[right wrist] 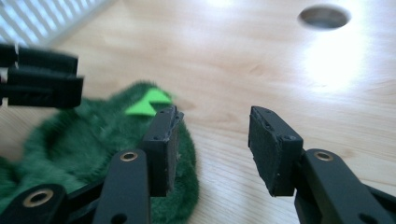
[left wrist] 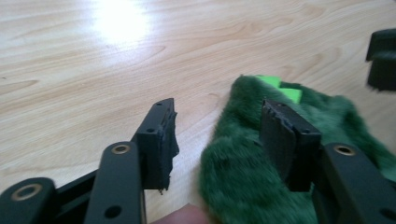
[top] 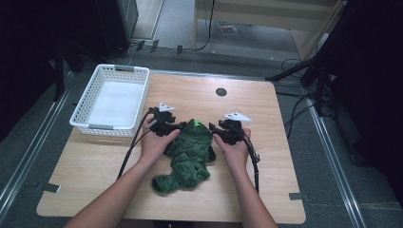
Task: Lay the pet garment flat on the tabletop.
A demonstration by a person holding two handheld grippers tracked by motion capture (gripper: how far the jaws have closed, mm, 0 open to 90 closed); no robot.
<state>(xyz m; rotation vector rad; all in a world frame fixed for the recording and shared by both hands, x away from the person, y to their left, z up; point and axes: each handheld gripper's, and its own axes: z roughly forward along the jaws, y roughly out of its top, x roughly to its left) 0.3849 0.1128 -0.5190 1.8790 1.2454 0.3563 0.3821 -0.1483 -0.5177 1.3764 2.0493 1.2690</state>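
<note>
A dark green fluffy cloth item (top: 187, 159) lies crumpled at the middle of the wooden table (top: 266, 166), with a bright green tab (top: 196, 123) at its far end. My left gripper (top: 183, 126) rests at the cloth's far left edge. Its jaws stand open in the left gripper view (left wrist: 219, 126), with the fur's edge (left wrist: 243, 177) between them and untouched by the pads. My right gripper (top: 214, 128) sits at the cloth's far right edge, open (right wrist: 215, 135), with one jaw above the fur (right wrist: 84, 144) and bare wood between the jaws.
A white slatted basket (top: 95, 126) with a white liner stands at the table's back left. A round dark hole (top: 221, 91) is in the tabletop behind the grippers. Both forearms come in from the front edge. Black cables trail off both grippers.
</note>
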